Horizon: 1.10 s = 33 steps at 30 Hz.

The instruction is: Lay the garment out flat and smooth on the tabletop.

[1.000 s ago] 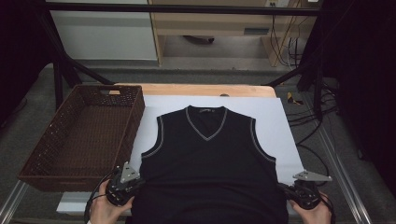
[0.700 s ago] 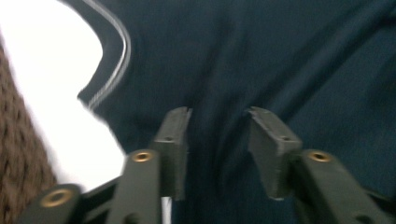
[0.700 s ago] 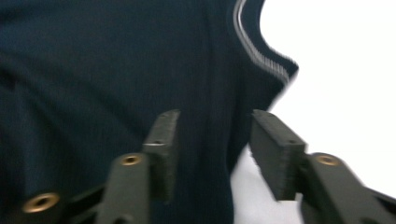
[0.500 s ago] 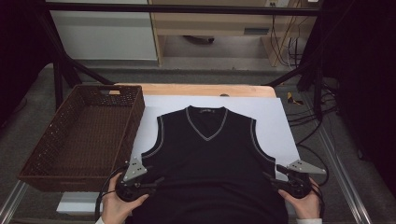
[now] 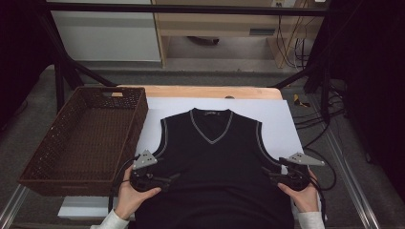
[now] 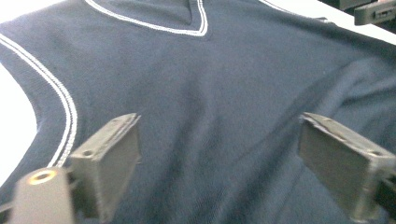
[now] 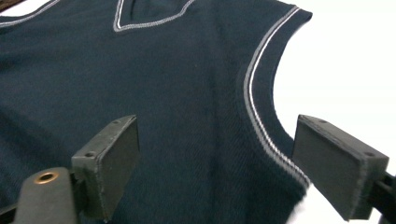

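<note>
You find nothing to read here: the small tag inside the neck of the vest (image 5: 210, 113) is too small and blurred to make out, and the basket (image 5: 71, 167) and the white sheet (image 5: 286, 124) carry no print.

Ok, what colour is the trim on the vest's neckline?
Pale grey-white stripe on the dark navy vest; the trim shows best in the left gripper view.
</note>
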Motion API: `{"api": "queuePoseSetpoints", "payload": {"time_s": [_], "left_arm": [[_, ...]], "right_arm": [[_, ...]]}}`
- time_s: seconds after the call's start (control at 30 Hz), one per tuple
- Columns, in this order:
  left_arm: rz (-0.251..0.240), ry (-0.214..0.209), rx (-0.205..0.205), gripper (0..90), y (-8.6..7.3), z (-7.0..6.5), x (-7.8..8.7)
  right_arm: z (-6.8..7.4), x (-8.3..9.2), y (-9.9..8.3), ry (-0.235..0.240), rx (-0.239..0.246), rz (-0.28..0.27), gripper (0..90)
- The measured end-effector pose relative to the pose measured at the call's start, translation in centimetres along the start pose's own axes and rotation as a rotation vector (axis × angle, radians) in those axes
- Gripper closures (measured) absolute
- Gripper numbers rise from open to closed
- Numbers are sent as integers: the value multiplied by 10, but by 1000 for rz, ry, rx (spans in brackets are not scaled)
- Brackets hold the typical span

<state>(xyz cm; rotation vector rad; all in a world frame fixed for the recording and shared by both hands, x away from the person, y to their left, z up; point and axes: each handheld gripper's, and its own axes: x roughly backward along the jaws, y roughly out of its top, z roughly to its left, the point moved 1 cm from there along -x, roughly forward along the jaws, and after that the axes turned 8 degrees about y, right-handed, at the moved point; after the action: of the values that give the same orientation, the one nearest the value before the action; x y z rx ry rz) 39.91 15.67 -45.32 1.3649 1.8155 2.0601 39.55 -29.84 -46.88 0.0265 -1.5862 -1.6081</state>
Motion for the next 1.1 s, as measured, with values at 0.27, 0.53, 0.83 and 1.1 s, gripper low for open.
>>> {"api": "queuePoseSetpoints", "payload": {"time_s": [0.27,0.53,0.83,1.1], "left_arm": [[18,28,8,30,12,10,-15],[28,74,-4,18,27,18,-28],[25,157,22,19,46,37,-43],[18,237,43,29,59,55,-54]], "right_arm": [[-2,-12,11,5,-5,-7,136],[-5,-18,19,-7,-19,-18,140],[-7,-16,22,-19,-30,-19,125],[-6,-17,21,-22,-25,-8,114]]}}
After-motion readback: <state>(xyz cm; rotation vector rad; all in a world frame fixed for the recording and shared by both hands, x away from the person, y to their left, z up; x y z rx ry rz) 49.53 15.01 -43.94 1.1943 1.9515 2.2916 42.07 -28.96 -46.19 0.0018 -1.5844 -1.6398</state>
